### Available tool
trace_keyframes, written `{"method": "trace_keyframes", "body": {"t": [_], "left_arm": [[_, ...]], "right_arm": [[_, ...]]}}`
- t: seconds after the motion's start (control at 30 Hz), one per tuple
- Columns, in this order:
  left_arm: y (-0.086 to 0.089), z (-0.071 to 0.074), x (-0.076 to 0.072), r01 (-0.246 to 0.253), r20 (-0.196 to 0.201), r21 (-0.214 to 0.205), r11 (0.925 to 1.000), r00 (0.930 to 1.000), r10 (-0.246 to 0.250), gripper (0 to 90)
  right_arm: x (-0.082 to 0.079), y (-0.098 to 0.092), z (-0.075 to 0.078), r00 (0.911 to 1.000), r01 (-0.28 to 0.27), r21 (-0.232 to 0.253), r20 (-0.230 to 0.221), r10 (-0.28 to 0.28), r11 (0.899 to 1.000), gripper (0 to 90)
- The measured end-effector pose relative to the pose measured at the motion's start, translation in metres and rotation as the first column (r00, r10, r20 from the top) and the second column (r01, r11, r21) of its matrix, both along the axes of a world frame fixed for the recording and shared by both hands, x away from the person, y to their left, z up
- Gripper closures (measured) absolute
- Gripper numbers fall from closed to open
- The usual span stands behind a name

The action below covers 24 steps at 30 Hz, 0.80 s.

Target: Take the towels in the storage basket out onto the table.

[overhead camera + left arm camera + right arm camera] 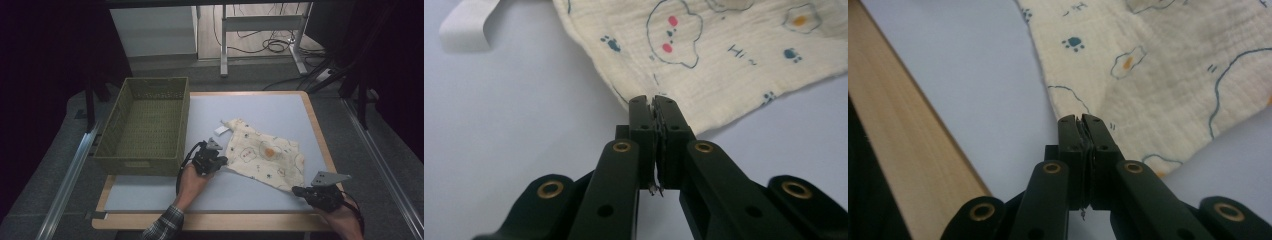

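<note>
Both grippers are pinching the crinkled cream muslin cloth (265, 155). The left gripper (654, 107) and right gripper (1079, 122) are each clamping a hem edge between closed jaws. The printed fabric is lying flat beyond them.

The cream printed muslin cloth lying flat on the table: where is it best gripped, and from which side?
Grip the cream printed muslin cloth at its two near corners, coming low from the person's side: it lies flat, so only edges give the jaws something to pinch. The left claw is shut on the near-left corner, and the right claw on the near-right edge. That likely lets it lift evenly toward the green woven basket.
</note>
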<state>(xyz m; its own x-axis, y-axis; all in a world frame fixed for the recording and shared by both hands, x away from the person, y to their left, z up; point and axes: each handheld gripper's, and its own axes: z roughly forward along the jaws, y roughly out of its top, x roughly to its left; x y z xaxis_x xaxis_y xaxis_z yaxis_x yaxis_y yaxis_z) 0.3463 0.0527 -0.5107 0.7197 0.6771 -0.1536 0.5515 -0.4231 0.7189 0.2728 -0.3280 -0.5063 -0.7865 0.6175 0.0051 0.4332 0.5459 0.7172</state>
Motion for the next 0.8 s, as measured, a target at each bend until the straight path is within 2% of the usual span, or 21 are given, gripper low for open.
{"method": "trace_keyframes", "body": {"t": [0.07, 0.1, 0.2, 0.23, 0.37, 0.43, 0.47, 0.5, 0.53, 0.6, 0.67, 0.7, 0.8], "left_arm": [[0.007, -0.002, -0.011, 0.002, -0.008, -0.01, 0.9999, 1.0, -0.002, 87.7], [0.007, -0.002, -0.011, 0.002, -0.008, -0.01, 0.9999, 1.0, -0.002, 87.6], [0.019, -0.007, -0.029, -0.005, -0.023, -0.025, 0.9997, 0.9997, 0.004, 87.4], [0.025, -0.011, -0.041, -0.01, -0.033, -0.032, 0.9994, 0.9994, 0.009, 87.3], [0.036, -0.018, -0.063, -0.009, -0.049, -0.047, 0.9988, 0.9988, 0.006, 87.0], [0.041, -0.02, -0.073, -0.015, -0.055, -0.058, 0.9982, 0.9984, 0.012, 86.7], [0.041, -0.02, -0.073, -0.015, -0.055, -0.058, 0.9982, 0.9984, 0.012, 86.7], [0.045, -0.022, -0.081, -0.014, -0.062, -0.06, 0.9981, 0.998, 0.01, 86.5], [0.045, -0.022, -0.081, -0.014, -0.062, -0.06, 0.9981, 0.998, 0.01, 86.4], [0.047, -0.023, -0.088, -0.009, -0.066, -0.053, 0.9986, 0.9978, 0.005, 85.3], [0.049, -0.023, -0.091, -0.013, -0.051, -0.038, 0.9992, 0.9986, 0.011, 78.4], [0.049, -0.021, -0.09, -0.023, -0.038, -0.042, 0.9989, 0.9991, 0.021, 71.0], [0.047, -0.015, -0.08, -0.05, -0.014, -0.044, 0.9978, 0.9987, 0.05, 54.1]], "right_arm": [[-0.004, 0.002, 0.002, 0.9999, -0.012, 0.003, 0.002, 0.012, 1.0, 87.7], [-0.004, 0.002, 0.002, 0.9999, -0.012, 0.003, 0.002, 0.012, 1.0, 87.7], [-0.013, 0.004, 0.003, 0.9993, -0.035, 0.025, -0.01, 0.035, 0.999, 87.7], [-0.016, 0.005, 0.003, 0.999, -0.042, 0.031, -0.015, 0.043, 0.999, 87.6], [-0.024, 0.008, 0.0, 0.9974, -0.06, 0.05, -0.036, 0.061, 0.997, 87.5], [-0.028, 0.009, -0.003, 0.9964, -0.071, 0.05, -0.044, 0.073, 0.996, 87.5], [-0.03, 0.01, -0.004, 0.9959, -0.074, 0.05, -0.049, 0.077, 0.996, 87.4], [-0.032, 0.011, -0.004, 0.9952, -0.08, 0.051, -0.052, 0.082, 0.996, 87.4], [-0.032, 0.011, -0.004, 0.9952, -0.08, 0.051, -0.052, 0.082, 0.996, 87.4], [-0.038, 0.013, -0.007, 0.9923, -0.094, 0.062, -0.075, 0.099, 0.994, 86.9], [-0.042, 0.016, -0.008, 0.9906, -0.107, 0.051, -0.08, 0.111, 0.993, 85.0], [-0.044, 0.017, -0.007, 0.9908, -0.109, 0.048, -0.075, 0.113, 0.993, 82.9], [-0.042, 0.016, 0.0, 0.9942, -0.09, 0.055, -0.055, 0.093, 0.994, 74.7]]}}
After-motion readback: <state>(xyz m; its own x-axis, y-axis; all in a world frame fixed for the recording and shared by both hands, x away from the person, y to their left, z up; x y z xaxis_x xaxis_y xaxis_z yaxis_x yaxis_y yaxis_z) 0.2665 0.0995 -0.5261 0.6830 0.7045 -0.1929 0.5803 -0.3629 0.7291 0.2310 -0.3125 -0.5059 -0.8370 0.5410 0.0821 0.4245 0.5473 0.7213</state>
